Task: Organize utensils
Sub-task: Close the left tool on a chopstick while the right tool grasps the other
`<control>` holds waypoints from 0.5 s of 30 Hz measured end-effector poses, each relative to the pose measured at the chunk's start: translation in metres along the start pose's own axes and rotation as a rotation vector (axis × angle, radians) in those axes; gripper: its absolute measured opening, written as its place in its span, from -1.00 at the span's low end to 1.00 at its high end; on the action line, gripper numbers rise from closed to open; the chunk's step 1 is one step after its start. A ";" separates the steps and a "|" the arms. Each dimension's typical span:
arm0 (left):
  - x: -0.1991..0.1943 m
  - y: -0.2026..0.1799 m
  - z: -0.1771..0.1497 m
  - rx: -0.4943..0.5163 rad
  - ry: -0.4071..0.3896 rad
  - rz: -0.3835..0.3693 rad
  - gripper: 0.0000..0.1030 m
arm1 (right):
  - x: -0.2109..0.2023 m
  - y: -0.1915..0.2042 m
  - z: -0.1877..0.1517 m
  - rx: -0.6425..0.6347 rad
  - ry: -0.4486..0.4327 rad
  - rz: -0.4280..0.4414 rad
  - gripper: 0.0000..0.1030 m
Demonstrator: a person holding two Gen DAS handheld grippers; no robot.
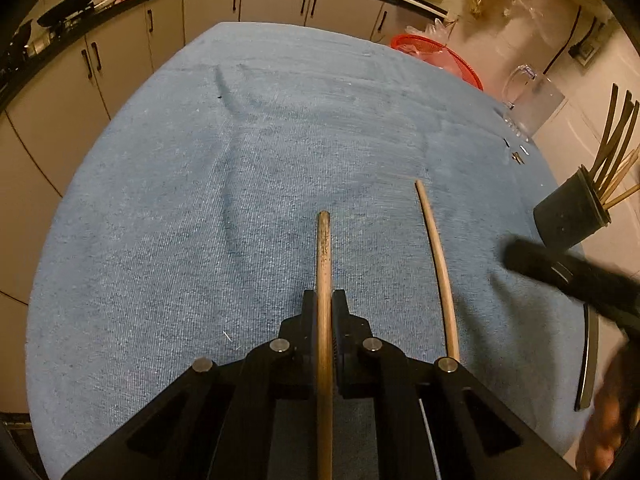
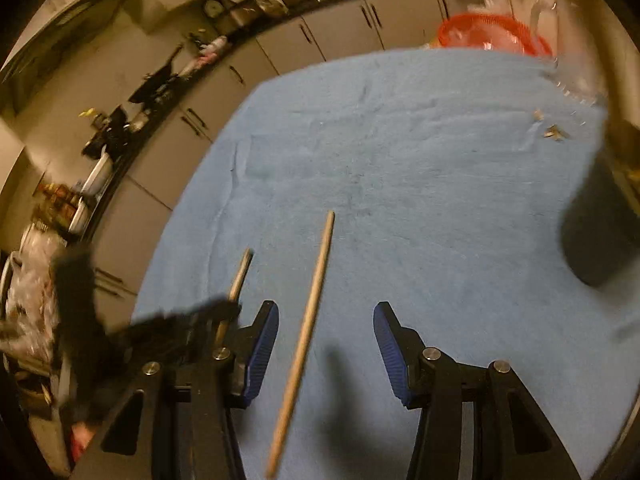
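While the left tongs point(image 1: 332, 312) clamp the darker chopstick point(image 1: 323, 256) for lifting, the right tongs point(image 2: 326, 334) stand wide astride the paler chopstick point(image 2: 308, 328), probably bound for the black holder point(image 1: 570, 216).

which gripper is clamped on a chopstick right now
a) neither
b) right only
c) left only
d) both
c) The left gripper has its jaws shut on the darker chopstick, while the right gripper stands open, with the lighter chopstick lying on the blue cloth between its blue pads, touching neither.
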State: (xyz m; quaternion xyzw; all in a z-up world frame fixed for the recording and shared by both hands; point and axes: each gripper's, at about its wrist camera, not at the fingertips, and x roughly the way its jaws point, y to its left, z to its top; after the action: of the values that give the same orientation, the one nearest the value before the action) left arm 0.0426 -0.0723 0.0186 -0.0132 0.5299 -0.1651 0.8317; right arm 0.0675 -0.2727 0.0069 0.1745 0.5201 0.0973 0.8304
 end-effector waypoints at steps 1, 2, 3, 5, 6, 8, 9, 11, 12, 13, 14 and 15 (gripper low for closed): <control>-0.001 0.000 0.000 0.009 0.004 0.001 -0.85 | 0.011 0.002 0.008 -0.012 0.028 -0.018 -0.05; -0.001 0.001 0.000 0.014 0.008 0.001 -0.84 | 0.017 0.004 0.014 -0.008 0.041 -0.033 -0.14; 0.001 0.001 0.004 0.014 0.012 -0.002 -0.83 | 0.027 0.005 0.021 -0.009 0.058 -0.061 -0.14; 0.001 0.001 0.008 0.019 0.024 -0.007 -0.83 | 0.039 0.007 0.029 -0.022 0.085 -0.087 -0.26; 0.004 -0.001 0.013 0.021 0.030 -0.007 -0.83 | 0.043 0.009 0.033 -0.023 0.091 -0.104 -0.26; 0.008 -0.001 0.020 0.020 0.035 -0.010 -0.83 | 0.053 0.014 0.037 -0.058 0.112 -0.142 -0.26; 0.009 -0.002 0.023 0.022 0.035 -0.011 -0.83 | 0.056 0.017 0.038 -0.074 0.115 -0.152 -0.30; 0.013 -0.002 0.030 0.025 0.036 -0.009 -0.83 | 0.060 0.024 0.042 -0.103 0.122 -0.194 -0.47; 0.015 -0.002 0.033 0.021 0.035 -0.012 -0.83 | 0.063 0.030 0.043 -0.136 0.131 -0.210 -0.53; 0.018 -0.002 0.037 0.013 0.032 -0.019 -0.83 | 0.064 0.034 0.044 -0.160 0.135 -0.221 -0.59; 0.019 0.000 0.040 0.004 0.030 -0.027 -0.83 | 0.066 0.037 0.044 -0.176 0.138 -0.230 -0.71; 0.020 0.001 0.042 -0.003 0.030 -0.035 -0.83 | 0.067 0.039 0.045 -0.188 0.137 -0.238 -0.80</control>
State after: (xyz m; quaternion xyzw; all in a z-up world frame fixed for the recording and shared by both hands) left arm 0.0881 -0.0841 0.0192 -0.0215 0.5421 -0.1788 0.8208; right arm 0.1383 -0.2219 -0.0153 0.0263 0.5813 0.0581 0.8112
